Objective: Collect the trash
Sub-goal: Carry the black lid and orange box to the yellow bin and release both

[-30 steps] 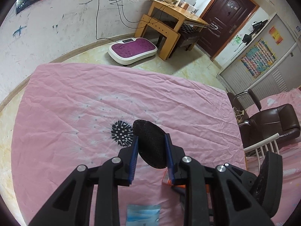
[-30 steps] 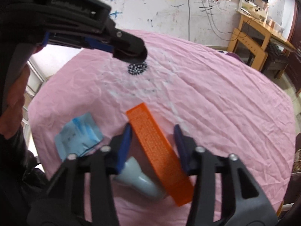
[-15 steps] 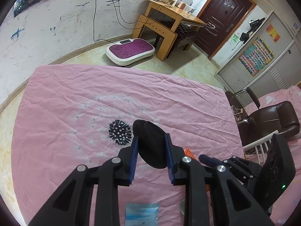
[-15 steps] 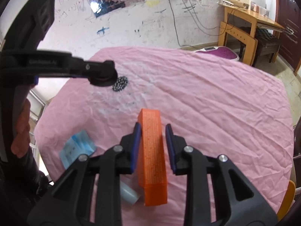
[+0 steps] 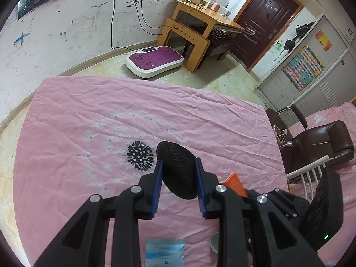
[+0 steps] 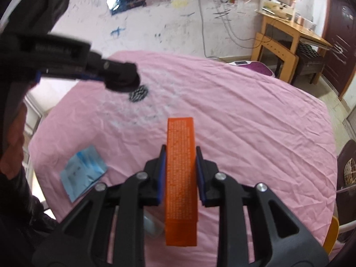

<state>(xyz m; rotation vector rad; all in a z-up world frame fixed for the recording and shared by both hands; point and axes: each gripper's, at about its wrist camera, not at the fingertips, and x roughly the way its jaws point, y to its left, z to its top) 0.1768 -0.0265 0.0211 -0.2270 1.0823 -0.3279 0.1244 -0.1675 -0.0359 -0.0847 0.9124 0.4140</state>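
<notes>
My left gripper (image 5: 178, 173) is shut on a black mesh pouch (image 5: 178, 171) and holds it above the pink cloth (image 5: 89, 133). My right gripper (image 6: 180, 162) is shut on a long orange box (image 6: 181, 173), lifted off the cloth; the box's end (image 5: 233, 183) shows in the left wrist view. A light blue packet (image 6: 83, 173) lies flat on the cloth at the left, also in the left wrist view (image 5: 165, 251). A pale grey bottle (image 6: 153, 222) lies under the right gripper; its round end (image 5: 214, 242) shows in the left wrist view.
The pink cloth has a black dandelion print (image 5: 140, 155). Beyond the table stand a purple and white floor device (image 5: 154, 61), a wooden desk (image 5: 200, 24) and a dark door (image 5: 264, 15). A brown chair (image 5: 322, 142) stands at the right.
My right gripper closed on the orange box and lifted it off the cloth, turning it to point straight ahead. The left gripper kept holding the black pouch, nearly still.
</notes>
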